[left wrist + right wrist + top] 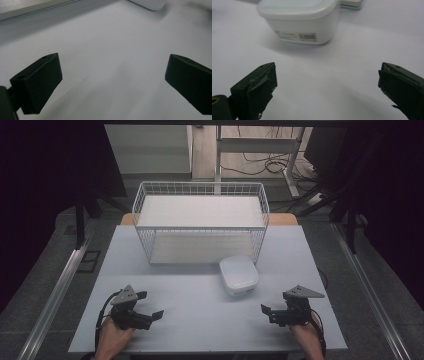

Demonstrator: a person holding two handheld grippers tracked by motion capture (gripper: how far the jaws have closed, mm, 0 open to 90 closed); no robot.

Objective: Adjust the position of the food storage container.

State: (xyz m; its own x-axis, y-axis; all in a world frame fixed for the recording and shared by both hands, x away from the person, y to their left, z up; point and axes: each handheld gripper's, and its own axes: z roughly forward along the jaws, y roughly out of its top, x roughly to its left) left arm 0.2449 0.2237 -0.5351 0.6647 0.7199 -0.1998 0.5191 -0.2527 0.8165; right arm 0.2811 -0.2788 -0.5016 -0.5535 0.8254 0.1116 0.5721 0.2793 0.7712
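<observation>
Risk is that the white container (239, 275), standing right of centre just near the wire basket (200, 222), slides away if the wide-open right gripper (270, 312) or wide-open left gripper (152, 307) pushes its smooth side.

The lidded box (299, 22) looks like smooth white plastic with a faint sheen (a printed paper label sits on its side). The surface (200, 320) is matt, pale grey. The basket (200, 222) is white-coated wire. Both tongs look matt black.
</observation>
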